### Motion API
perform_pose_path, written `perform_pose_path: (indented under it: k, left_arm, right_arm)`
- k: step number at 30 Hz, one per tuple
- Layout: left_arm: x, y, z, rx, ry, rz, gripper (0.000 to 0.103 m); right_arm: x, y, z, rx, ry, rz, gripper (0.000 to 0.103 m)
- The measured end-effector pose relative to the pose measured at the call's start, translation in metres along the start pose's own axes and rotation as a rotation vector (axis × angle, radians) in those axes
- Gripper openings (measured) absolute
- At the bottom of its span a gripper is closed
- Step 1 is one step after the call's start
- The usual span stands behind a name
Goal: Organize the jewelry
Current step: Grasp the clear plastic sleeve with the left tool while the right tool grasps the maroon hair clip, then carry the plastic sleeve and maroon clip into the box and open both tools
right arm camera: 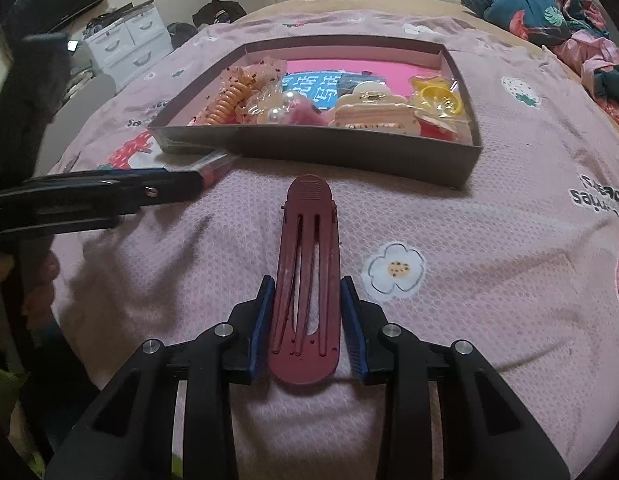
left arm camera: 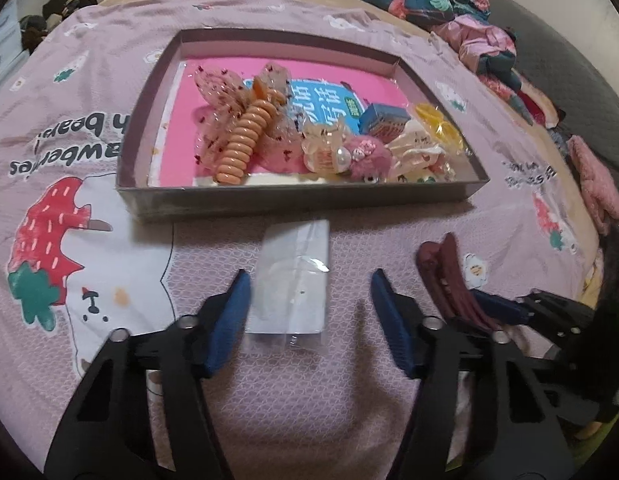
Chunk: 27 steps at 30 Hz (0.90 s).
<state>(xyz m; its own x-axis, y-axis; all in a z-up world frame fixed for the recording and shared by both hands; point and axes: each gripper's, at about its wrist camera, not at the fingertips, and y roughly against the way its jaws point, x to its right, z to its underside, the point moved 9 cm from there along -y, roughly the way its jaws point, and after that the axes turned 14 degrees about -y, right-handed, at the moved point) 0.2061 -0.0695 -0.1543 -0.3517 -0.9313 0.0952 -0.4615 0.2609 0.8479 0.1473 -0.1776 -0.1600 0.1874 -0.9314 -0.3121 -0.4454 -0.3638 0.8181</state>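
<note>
A shallow grey box point(left arm camera: 293, 199) point(right arm camera: 389, 160) on the pink bedspread holds hair clips, an orange spiral hair tie point(left arm camera: 245, 140) point(right arm camera: 225, 106) and a pink fluffy piece point(left arm camera: 365, 156). My left gripper point(left arm camera: 309, 288) is open, its blue fingers on either side of a clear plastic packet point(left arm camera: 295, 276) lying on the bed before the box. My right gripper point(right arm camera: 307, 292) is shut on a long dark red hair clip point(right arm camera: 307, 272), which lies flat pointing toward the box. The clip point(left arm camera: 449, 276) also shows at the right of the left wrist view.
Bundled floral clothes point(right arm camera: 549, 4) lie at the far right of the bed. White drawers point(right arm camera: 125, 44) stand to the far left beyond the bed. In the right wrist view the left gripper point(right arm camera: 181, 184) reaches in from the left.
</note>
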Motion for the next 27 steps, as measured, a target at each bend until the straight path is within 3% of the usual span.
perform_pose_path:
  k: [1,2,12,27]
  left_arm:
    - [0.002,-0.001,0.001,-0.004,-0.012,-0.009,0.033]
    - [0.003,-0.002,0.002,-0.006,-0.021,-0.014,0.03]
    - [0.008,0.014,0.008,0.023,-0.058,-0.039,0.028]
    - [-0.008,0.082,-0.009,0.162,-0.016,-0.059,0.028]
  right_arm:
    - [0.0,0.002,0.0,0.002,-0.001,-0.002,0.032]
    - [0.001,0.005,0.0,0.006,-0.003,-0.004,0.032]
    - [-0.009,0.033,-0.009,0.061,0.01,-0.035,0.032]
    - [-0.053,0.071,-0.034,0.14,0.085,-0.095,0.032]
